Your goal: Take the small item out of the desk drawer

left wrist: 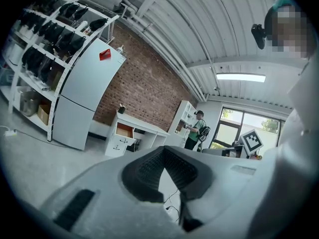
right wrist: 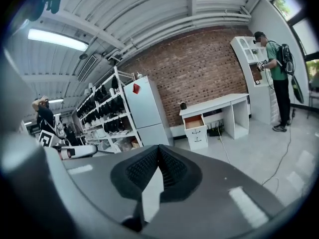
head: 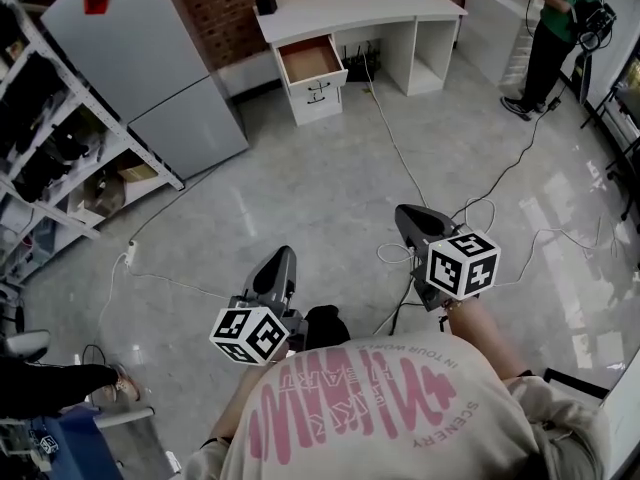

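The white desk (head: 362, 6) stands far across the room by the brick wall, with its top drawer (head: 310, 61) pulled open. From here the drawer shows only a brown inside, and I cannot make out any small item in it. The same desk (left wrist: 142, 128) and open drawer (right wrist: 194, 122) appear small in both gripper views. My left gripper (head: 281, 262) and right gripper (head: 409, 217) are held low in front of the person's body, far from the desk. The left gripper (left wrist: 163, 150) is shut with nothing in it, and so is the right gripper (right wrist: 158, 148).
A grey fridge (head: 150, 63) and a shelf rack (head: 50, 158) line the left side. Cables (head: 400, 158) run over the tiled floor between me and the desk, and a power strip (head: 130, 254) lies at the left. A person in green (head: 556, 23) stands at the far right.
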Demonstrator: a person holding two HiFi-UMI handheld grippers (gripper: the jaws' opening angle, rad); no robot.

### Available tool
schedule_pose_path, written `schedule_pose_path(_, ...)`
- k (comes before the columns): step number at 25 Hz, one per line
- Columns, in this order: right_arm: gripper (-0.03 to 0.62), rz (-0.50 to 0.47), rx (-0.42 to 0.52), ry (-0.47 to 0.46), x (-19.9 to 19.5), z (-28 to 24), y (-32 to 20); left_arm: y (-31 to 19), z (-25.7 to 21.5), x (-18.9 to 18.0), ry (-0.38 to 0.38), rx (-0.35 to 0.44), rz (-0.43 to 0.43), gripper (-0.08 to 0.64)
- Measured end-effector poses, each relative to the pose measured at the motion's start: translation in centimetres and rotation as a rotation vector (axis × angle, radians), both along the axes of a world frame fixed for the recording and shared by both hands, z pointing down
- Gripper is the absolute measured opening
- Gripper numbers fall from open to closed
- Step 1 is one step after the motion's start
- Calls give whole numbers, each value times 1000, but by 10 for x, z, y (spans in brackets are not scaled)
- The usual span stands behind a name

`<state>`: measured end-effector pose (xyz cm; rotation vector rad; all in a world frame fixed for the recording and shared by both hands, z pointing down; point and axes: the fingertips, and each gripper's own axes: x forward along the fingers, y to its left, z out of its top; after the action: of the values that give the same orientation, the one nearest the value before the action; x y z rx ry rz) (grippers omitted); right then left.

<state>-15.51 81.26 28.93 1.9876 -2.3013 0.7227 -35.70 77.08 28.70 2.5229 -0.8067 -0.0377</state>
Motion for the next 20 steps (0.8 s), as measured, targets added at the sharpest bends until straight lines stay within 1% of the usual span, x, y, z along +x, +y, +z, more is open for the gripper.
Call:
schedule_pose_path(4,12,12,-28,-13,6,10,-16,-16,9,3,-5,-25,1,6)
schedule_pose_path(9,12,33,-83,-17,21,29,-41,-46,24,25,-14,-61,39,6)
schedule_pose_path(15,12,90,-100,-32,38,30,-89,-108,20,45,1,-60,89,6)
schedule_pose_path(20,12,101,-101,-35,36,18,-140,-165,5,54,-2,-51,129,6)
